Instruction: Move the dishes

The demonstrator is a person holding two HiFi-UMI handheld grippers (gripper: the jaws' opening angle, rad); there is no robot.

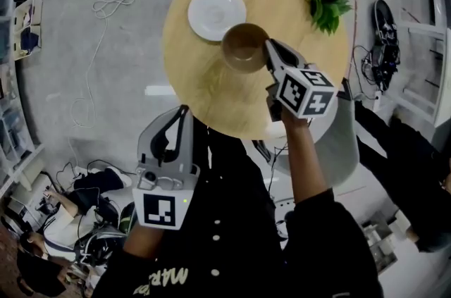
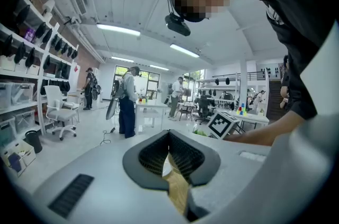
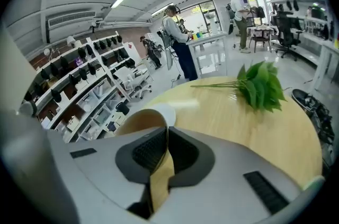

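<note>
A tan bowl [image 1: 244, 47] hangs above the round wooden table [image 1: 211, 89], and my right gripper [image 1: 268, 50] is shut on its right rim. In the right gripper view the bowl's wall [image 3: 139, 123] runs between the closed pads. A white plate [image 1: 216, 13] lies flat on the table just left of and behind the bowl. My left gripper [image 1: 184, 112] is shut with nothing in it, near the table's near edge. The left gripper view shows only its closed pads [image 2: 186, 157] and a strip of table wood between them.
A green leafy sprig [image 1: 324, 4] with a long stem lies on the table's far right [image 3: 262, 85]. A grey chair [image 1: 345, 141] stands right of the table. Cables trail on the floor at the left [image 1: 106, 8]. People stand at desks far off [image 2: 127, 101].
</note>
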